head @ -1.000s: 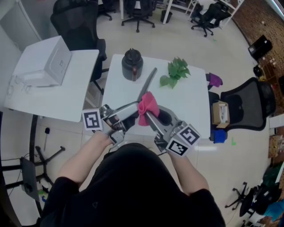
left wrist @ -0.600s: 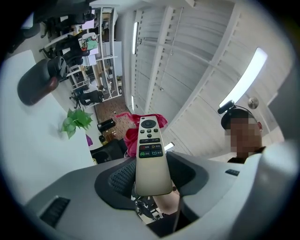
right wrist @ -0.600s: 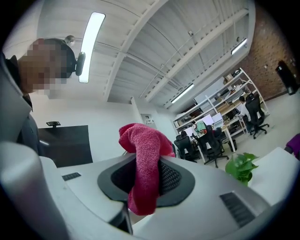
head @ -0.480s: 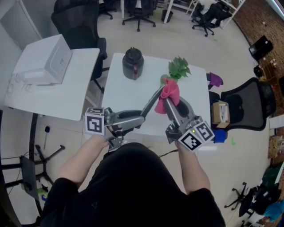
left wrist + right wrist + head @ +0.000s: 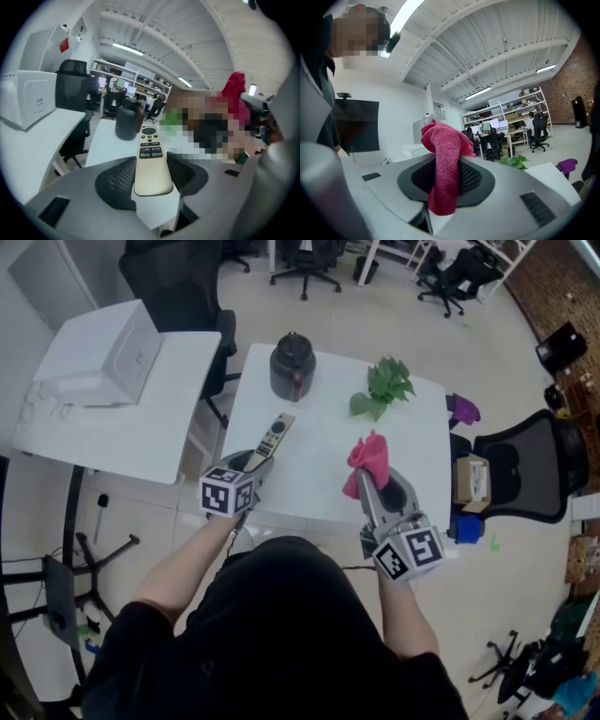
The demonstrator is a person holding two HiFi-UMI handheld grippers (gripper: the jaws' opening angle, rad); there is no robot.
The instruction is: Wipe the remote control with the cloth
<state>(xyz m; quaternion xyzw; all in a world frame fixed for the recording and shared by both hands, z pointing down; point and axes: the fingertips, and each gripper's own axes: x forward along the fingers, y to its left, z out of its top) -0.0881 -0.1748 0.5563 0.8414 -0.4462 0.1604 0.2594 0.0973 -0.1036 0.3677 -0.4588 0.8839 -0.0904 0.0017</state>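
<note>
A pale gold remote control with dark buttons is clamped at its near end by my left gripper; it points away over the white table. In the left gripper view the remote lies lengthwise between the jaws of that gripper, buttons facing up. My right gripper is shut on a pink cloth, held up to the right and apart from the remote. In the right gripper view the cloth bunches out above and hangs below the jaws of this gripper.
A black pot stands at the table's far left and a green plant sprig at the far right. A white box sits on the table to the left. A black chair and a purple thing are at the right.
The cloth ran along the remote to its far end, then came off to the right. The left gripper drew the remote to the left, so the two grippers now stand apart.
</note>
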